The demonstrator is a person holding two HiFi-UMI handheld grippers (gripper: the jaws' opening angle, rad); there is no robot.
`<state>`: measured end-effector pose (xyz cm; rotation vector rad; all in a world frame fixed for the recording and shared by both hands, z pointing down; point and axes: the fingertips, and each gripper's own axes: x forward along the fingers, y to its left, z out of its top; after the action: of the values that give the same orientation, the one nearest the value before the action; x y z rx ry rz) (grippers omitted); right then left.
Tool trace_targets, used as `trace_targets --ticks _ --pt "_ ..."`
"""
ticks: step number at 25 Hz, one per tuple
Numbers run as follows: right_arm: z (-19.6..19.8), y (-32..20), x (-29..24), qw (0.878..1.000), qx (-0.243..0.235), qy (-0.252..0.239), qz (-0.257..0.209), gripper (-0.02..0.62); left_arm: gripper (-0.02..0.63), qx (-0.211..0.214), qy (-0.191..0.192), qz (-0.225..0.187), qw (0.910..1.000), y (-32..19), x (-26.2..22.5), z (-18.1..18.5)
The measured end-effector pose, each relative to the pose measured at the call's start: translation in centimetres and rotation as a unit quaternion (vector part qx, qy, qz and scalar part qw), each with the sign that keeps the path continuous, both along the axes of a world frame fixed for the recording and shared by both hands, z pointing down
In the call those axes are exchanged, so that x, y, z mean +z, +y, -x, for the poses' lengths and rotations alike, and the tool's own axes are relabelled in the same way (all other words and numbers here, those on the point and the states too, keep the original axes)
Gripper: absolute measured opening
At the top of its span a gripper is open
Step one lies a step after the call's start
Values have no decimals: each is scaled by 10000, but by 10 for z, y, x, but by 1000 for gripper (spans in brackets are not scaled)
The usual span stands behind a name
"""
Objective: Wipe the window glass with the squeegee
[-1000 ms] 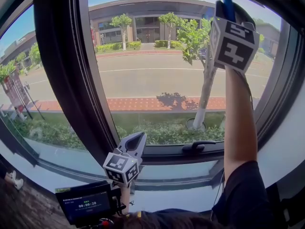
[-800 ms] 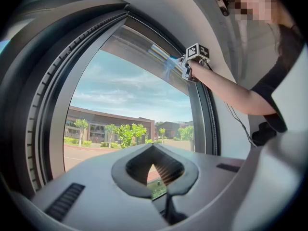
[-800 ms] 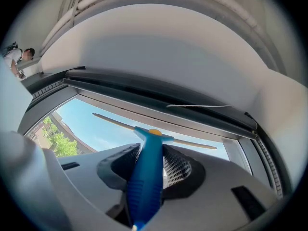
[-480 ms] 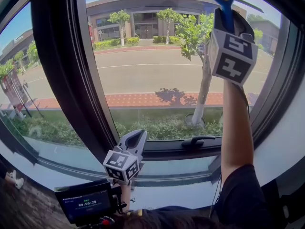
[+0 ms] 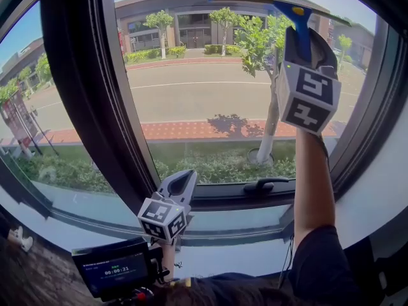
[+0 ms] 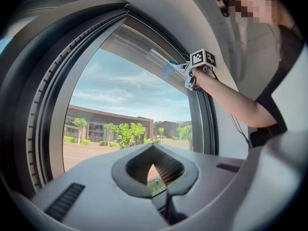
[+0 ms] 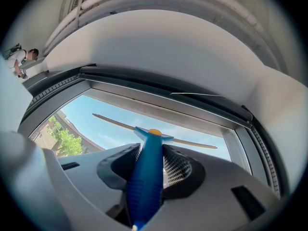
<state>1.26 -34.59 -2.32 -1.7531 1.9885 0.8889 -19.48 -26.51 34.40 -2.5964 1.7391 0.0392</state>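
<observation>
The squeegee has a blue handle (image 5: pixel 301 19) and a long thin blade (image 5: pixel 255 0) lying across the top of the window glass (image 5: pixel 210 94). My right gripper (image 5: pixel 306 40) is raised high at the right, shut on that handle. In the right gripper view the handle (image 7: pixel 147 177) runs up between the jaws to the blade (image 7: pixel 192 142) against the upper pane. My left gripper (image 5: pixel 181 189) hangs low by the sill, shut and holding nothing. The left gripper view shows its closed jaws (image 6: pixel 154 170) and, far above, the squeegee blade (image 6: pixel 161 65).
A thick dark mullion (image 5: pixel 83 107) splits the window left of the wiped pane. A black window handle (image 5: pixel 264 187) sits on the lower frame. A small device with a lit screen (image 5: pixel 118 273) is at the bottom left. White wall (image 5: pixel 382 196) borders the frame on the right.
My right gripper has drawn the squeegee down the glass, so the whole blade now shows below the top frame. The left gripper has barely moved.
</observation>
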Motion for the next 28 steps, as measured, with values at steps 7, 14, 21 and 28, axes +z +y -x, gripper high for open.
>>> trace_targets --ticks 7,14,21,28 --pt "0 2 34 9998 38 150 149 143 2 18 6 -4 10000 0 0 -1" --pt "-4 2 60 9994 43 152 322 143 2 38 -30 4 10000 -1 -2 -5" --pt "-4 4 88 9987 34 175 480 143 2 39 -9 40 10000 1 2 -3" --pt "-4 8 114 9976 38 210 665 143 2 58 -2 102 9999 1 4 -5"
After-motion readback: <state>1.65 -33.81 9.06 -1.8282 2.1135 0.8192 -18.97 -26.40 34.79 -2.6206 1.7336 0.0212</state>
